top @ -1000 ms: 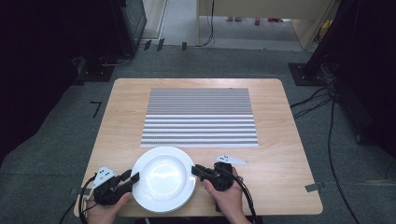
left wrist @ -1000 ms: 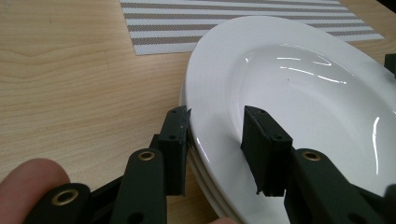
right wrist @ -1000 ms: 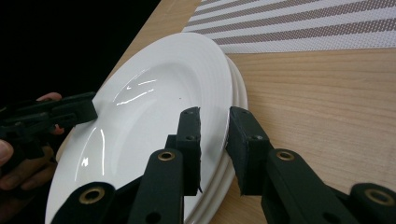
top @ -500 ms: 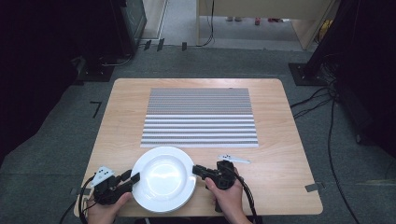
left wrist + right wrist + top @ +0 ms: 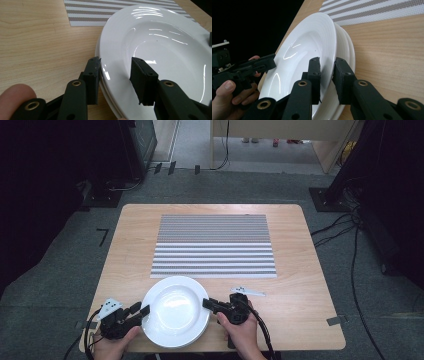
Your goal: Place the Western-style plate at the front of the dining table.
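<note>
A short stack of white plates (image 5: 175, 310) sits at the table's front edge. In the right gripper view the top plate (image 5: 307, 50) is tilted up off the lower plates (image 5: 348, 45). My right gripper (image 5: 327, 77) is shut on the top plate's rim, at the stack's right side (image 5: 207, 303). My left gripper (image 5: 116, 80) stands open at the stack's left side (image 5: 142, 311). The top plate's rim (image 5: 110, 72) lies between its jaws, with the outer jaw against the edge. The left gripper (image 5: 262, 65) and its hand also appear across the plate in the right gripper view.
A grey-and-white striped placemat (image 5: 215, 245) lies in the middle of the wooden table (image 5: 300, 310), just beyond the plates. Cables trail from both grippers off the front edge. Dark equipment and cables stand on the floor around the table.
</note>
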Demonstrator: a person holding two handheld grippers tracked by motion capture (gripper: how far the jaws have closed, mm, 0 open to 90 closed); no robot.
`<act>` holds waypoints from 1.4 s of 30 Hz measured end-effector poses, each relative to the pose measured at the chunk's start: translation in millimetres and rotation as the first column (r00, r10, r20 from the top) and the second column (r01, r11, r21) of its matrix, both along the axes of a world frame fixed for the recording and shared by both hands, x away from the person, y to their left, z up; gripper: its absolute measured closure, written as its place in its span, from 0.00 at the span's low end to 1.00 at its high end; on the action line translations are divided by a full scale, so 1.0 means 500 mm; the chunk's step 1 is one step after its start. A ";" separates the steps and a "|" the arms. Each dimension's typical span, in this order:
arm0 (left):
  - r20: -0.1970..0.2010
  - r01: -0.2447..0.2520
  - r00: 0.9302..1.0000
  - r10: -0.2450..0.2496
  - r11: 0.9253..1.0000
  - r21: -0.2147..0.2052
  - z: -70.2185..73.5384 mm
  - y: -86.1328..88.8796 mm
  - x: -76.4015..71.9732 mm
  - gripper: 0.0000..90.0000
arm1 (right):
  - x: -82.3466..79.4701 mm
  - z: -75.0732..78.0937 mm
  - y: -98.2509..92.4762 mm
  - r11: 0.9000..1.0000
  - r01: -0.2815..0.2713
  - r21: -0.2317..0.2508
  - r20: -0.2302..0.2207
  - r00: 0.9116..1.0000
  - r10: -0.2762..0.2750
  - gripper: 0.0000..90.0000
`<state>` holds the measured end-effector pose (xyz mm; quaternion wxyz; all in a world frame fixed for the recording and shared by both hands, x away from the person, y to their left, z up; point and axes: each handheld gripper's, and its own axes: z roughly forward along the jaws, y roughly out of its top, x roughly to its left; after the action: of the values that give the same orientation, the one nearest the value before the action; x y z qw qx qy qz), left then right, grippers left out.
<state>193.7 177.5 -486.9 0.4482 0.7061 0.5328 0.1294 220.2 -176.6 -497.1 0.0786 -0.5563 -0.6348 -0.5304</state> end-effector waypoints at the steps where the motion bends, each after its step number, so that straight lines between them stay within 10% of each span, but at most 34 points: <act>1: 0.000 0.000 1.000 0.000 1.000 0.000 0.000 0.000 0.000 0.65 | -0.002 0.002 0.001 1.000 -0.003 0.003 0.013 1.000 0.003 0.86; 19: -0.020 0.002 1.000 -0.002 1.000 0.009 -0.004 -0.005 0.002 0.58 | -0.017 0.022 0.015 0.999 -0.052 0.014 0.218 0.975 0.047 0.87; 42: 0.053 -0.019 0.998 0.024 0.996 -0.091 0.032 -0.009 -0.013 0.73 | -0.024 0.035 0.011 0.997 0.063 0.041 0.207 0.976 -0.070 0.90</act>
<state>187.4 172.9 -470.8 0.4923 0.6756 0.5334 0.1292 208.3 -170.8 -479.4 0.0035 -0.5175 -0.6113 -0.5988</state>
